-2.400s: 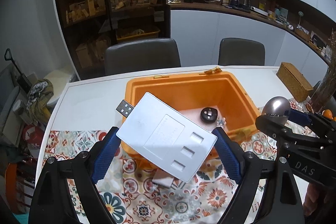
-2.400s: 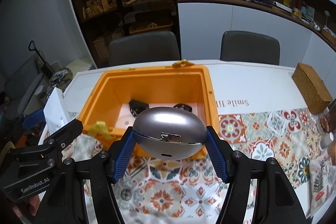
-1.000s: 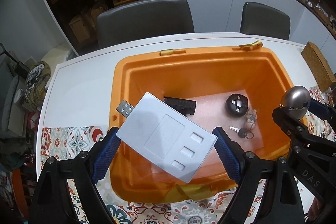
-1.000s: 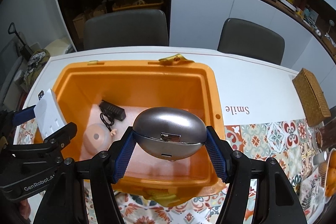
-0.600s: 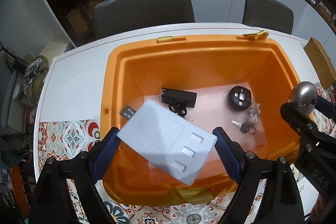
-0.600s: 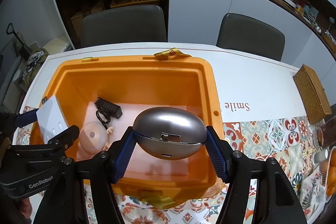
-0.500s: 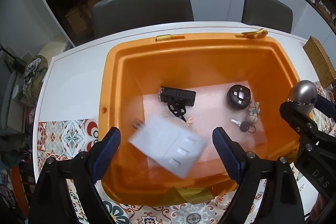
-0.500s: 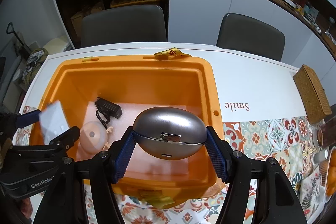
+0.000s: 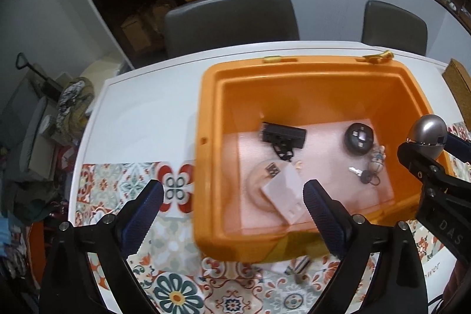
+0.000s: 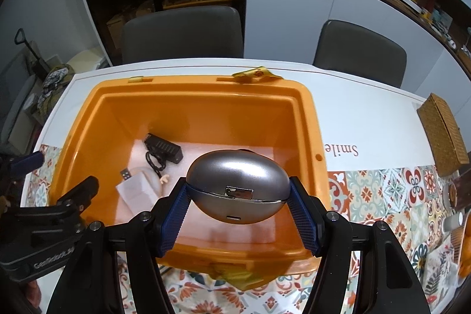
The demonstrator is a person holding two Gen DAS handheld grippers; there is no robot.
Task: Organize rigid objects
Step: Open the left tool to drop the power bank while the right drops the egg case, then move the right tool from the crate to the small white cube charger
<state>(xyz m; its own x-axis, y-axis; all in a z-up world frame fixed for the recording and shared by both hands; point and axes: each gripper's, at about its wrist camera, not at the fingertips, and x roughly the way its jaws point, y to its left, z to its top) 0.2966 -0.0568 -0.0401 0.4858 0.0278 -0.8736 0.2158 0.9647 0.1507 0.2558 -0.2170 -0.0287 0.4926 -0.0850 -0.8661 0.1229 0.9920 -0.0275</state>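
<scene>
An open orange bin (image 9: 209, 122) (image 10: 306, 119) stands on the table. A flat white USB hub (image 9: 284, 196) (image 10: 135, 190) lies inside it on the pink foam, over a pale round object (image 9: 254, 184). My left gripper (image 9: 232, 205) is open and empty above the bin's near left corner. My right gripper (image 10: 238, 214) is shut on a silver egg-shaped case (image 10: 238, 184), held above the bin's right half; the case also shows in the left wrist view (image 9: 428, 134).
The bin also holds a black adapter with cord (image 9: 282, 134), a round black device (image 9: 359, 136) and a key with keyring (image 9: 365, 174). A woven box (image 10: 444, 134) sits right. Two grey chairs (image 10: 182, 31) stand behind the table. A patterned cloth (image 9: 117, 187) covers the near side.
My left gripper opened and let go of the white USB hub, which fell into the bin. The left view shifted left. My right gripper stays shut on the silver case above the bin.
</scene>
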